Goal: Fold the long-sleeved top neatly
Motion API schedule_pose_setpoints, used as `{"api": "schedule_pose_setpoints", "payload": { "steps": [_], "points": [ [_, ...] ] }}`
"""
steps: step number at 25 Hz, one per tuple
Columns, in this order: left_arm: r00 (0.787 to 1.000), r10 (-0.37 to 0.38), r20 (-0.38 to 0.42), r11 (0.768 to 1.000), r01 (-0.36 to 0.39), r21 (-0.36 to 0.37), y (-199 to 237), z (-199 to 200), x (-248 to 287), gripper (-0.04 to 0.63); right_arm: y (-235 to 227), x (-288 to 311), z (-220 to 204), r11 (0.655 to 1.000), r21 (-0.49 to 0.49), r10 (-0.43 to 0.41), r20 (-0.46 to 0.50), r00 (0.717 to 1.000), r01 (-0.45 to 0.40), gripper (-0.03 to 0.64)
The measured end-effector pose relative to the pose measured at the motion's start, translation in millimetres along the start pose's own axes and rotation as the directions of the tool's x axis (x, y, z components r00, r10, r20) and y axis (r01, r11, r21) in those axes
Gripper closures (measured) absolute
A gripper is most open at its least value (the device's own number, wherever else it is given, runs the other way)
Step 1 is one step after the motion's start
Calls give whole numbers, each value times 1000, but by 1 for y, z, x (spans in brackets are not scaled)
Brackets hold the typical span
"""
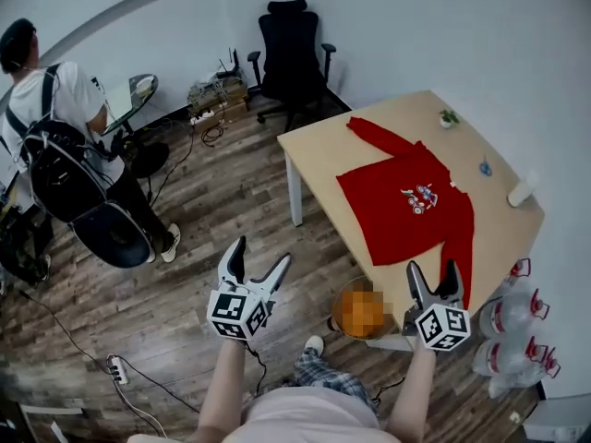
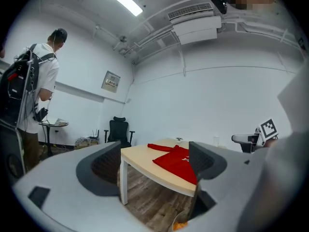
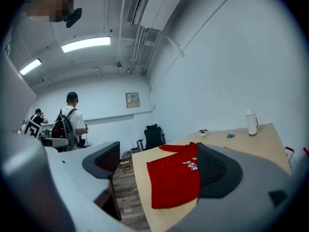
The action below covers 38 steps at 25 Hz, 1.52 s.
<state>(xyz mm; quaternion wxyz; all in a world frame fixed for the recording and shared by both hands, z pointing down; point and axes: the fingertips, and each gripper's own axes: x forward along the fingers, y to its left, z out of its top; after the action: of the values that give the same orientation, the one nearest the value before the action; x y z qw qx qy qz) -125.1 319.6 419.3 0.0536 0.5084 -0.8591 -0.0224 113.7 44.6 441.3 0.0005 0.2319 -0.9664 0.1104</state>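
Left gripper (image 1: 262, 252) fingers (image 2: 107, 164): spread, empty, over the wooden floor (image 1: 212, 201).
Right gripper (image 1: 432, 268) fingers (image 3: 215, 170): spread, empty, by the near edge of the table (image 1: 319, 150).
Long-sleeved top (image 1: 406, 206): flat on the table, beyond both grippers, touched by neither.
Hidden: near cuff, behind the right gripper in the head view.
Far side: bottle (image 1: 522, 190), office chair (image 1: 289, 53), person with backpack (image 1: 55, 127).

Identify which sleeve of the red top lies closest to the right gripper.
The sleeve running down along the top's side, ending by the right gripper; the other sleeve stretches away toward the office chair.
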Motion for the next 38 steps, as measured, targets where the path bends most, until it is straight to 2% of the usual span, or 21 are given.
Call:
{"api": "schedule_pose_setpoints", "payload": {
  "steps": [10,15,18,21,24,26,30,33,38],
  "points": [
    [987,-151,-61,988,152,11,-12,-3,126,170,-50,53,2,992,21,-122,-10,992,122,144],
    [962,-257,-91,966,259,13,-26,-8,189,170,-71,70,0,978,28,-208,-10,978,208,144],
    [940,-323,-106,945,326,13,-36,-13,238,170,-88,85,1,964,32,-265,-5,964,265,144],
    [910,-398,-119,915,403,17,-46,-14,291,170,-107,104,4,941,34,-337,2,941,337,144],
    [869,-476,-136,875,484,24,-57,-11,343,170,-123,121,10,909,42,-415,9,910,414,144],
    [835,-530,-148,841,540,29,-65,-8,375,170,-131,132,15,884,52,-467,17,884,465,144],
    [754,-631,-184,761,647,39,-77,-9,422,170,-137,149,11,823,88,-565,26,825,561,144],
    [705,-680,-200,713,700,40,-86,-9,447,170,-140,158,9,786,92,-616,22,788,612,144],
    [657,-723,-214,669,743,22,-99,-9,475,170,-145,160,15,742,95,-668,17,744,664,144]
  ]
}}
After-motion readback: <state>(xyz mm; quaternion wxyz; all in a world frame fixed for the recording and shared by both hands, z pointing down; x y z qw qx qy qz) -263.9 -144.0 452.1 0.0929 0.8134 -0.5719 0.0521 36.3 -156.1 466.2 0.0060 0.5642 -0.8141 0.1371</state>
